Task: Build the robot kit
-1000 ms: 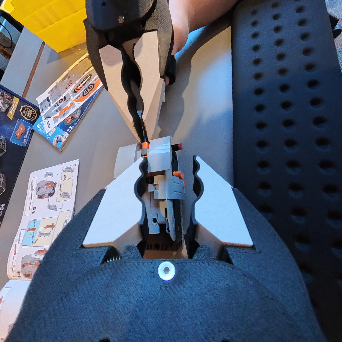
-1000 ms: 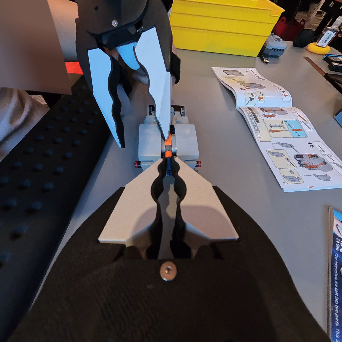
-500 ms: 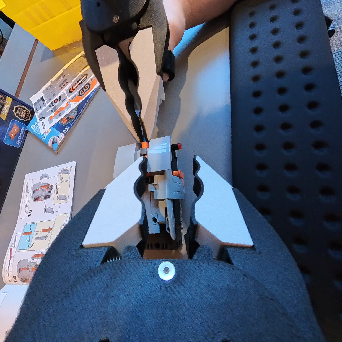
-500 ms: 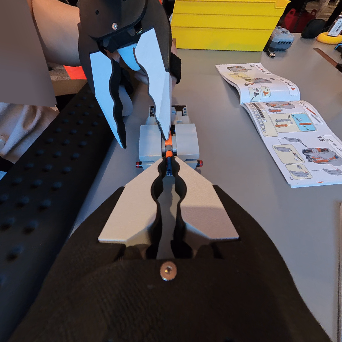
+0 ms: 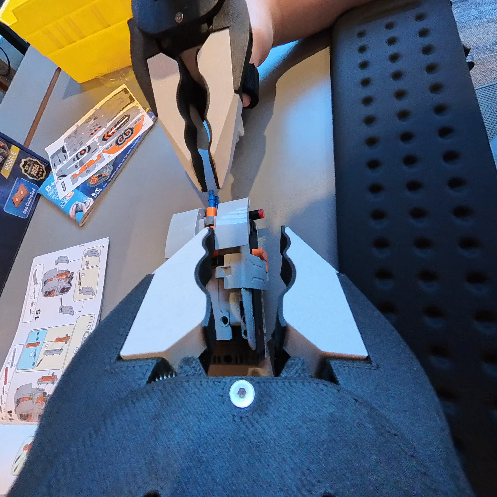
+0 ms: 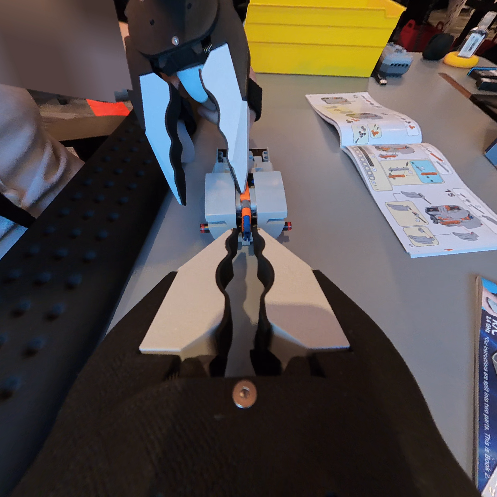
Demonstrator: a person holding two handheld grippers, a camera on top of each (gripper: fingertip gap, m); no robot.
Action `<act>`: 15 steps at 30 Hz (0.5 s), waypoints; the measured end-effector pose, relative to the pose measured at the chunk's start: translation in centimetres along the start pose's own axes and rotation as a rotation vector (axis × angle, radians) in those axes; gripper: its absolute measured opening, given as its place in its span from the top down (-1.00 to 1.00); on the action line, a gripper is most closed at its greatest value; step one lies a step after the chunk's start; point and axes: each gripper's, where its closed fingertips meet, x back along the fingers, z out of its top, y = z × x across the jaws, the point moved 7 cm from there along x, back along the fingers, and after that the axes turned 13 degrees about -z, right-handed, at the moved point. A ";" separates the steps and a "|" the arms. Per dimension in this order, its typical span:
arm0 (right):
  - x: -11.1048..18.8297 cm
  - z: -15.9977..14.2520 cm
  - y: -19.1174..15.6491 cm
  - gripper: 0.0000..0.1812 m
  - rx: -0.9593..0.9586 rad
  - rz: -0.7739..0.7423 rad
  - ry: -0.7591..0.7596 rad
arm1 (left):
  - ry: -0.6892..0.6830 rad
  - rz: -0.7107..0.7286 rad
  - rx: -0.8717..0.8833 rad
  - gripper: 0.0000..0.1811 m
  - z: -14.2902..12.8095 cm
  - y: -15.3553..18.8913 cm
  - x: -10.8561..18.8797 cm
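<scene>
Right now both claws meet at a grey brick-built vehicle model (image 6: 220, 199) standing on the grey desk (image 6: 336, 282), just beside a black studded mat (image 6: 67, 242).

The left claw (image 5: 246, 230) straddles the model from behind, its jaws part open. One finger lies against the model's side near the centre channel. The other stands slightly off the opposite side, so I cannot tell whether the model is truly pinched or only bracketed. As a judgement, a loose bracket like this would let the model slide on the smooth desk under any push along its length.

The right claw (image 6: 246, 233) faces it from the front, its jaws narrow but not closed. A thin blue pin (image 5: 212, 197) juts from an orange connector (image 6: 244, 199) in the channel between the model's 2 grey front panels. The left wrist view shows the fingertips just clear of the pin's free end, gripping nothing. The pin lines up closely with the gap between the jaws. Being so slender, it looks likely to tilt or bind if touched off its axis.

2 red axle ends (image 6: 287, 225) stick out at the model's sides. An open instruction booklet (image 6: 419, 188) lies to the right, a sticker sheet (image 5: 99, 142) lies farther off, and a yellow bin (image 6: 309, 40) stands behind.
</scene>
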 end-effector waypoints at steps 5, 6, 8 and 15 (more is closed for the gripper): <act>0.3 0.2 -0.1 0.86 -0.012 -0.010 0.028 | 0.027 -0.004 -0.017 0.47 -0.2 -0.1 0.0; 0.4 0.2 0.0 0.84 -0.015 -0.024 0.039 | 0.036 -0.006 -0.017 0.47 -0.2 -0.1 0.0; 0.8 0.4 0.2 0.83 -0.013 -0.085 0.074 | 0.054 -0.014 -0.017 0.48 -0.3 -0.2 0.0; 2.4 0.0 0.3 0.74 0.100 -0.442 0.078 | 0.100 -0.038 0.000 0.51 -0.4 -0.5 0.1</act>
